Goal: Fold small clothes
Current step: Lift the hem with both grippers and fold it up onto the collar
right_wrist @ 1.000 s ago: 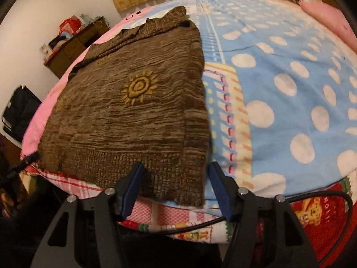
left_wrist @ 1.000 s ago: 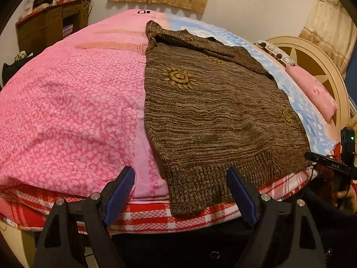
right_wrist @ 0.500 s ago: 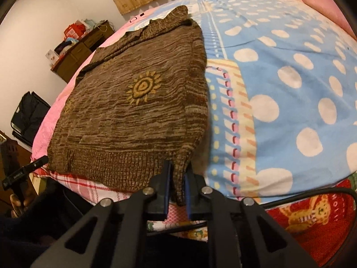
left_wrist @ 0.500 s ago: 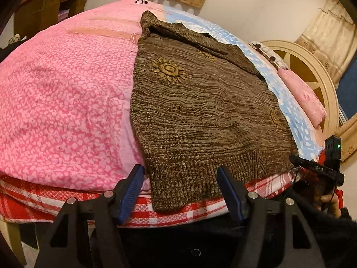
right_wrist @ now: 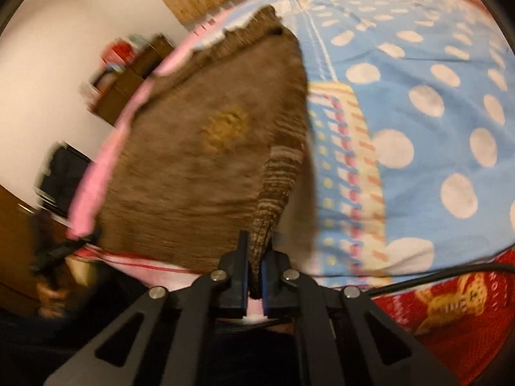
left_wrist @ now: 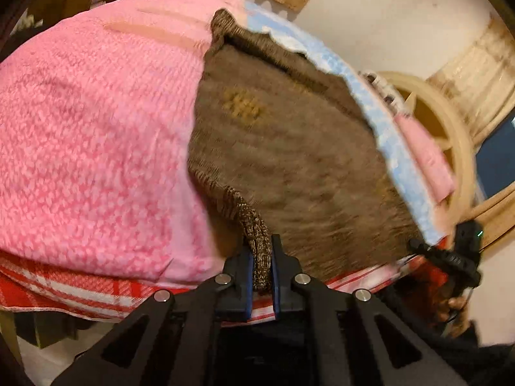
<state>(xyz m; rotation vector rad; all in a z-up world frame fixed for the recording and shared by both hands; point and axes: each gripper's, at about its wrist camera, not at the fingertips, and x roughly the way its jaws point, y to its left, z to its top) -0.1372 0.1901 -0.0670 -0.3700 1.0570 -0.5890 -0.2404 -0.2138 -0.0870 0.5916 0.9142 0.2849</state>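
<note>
Sweater (left_wrist: 289, 148) hem corners pinched in left tool (left_wrist: 261, 267), right tool (right_wrist: 254, 267).

A bed (left_wrist: 450, 122) carries a pink blanket (left_wrist: 96, 148) left of the left-hand gripper, a blue dotted blanket (right_wrist: 418, 96) (right side), and a brown sweater (left_wrist: 289, 148) ahead.

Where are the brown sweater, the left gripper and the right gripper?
brown sweater (left_wrist: 289, 160): left wrist view, its middle.
left gripper (left_wrist: 261, 257): left wrist view, between fingertips.
right gripper (right_wrist: 256, 247): right wrist view, between fingertips.
</note>
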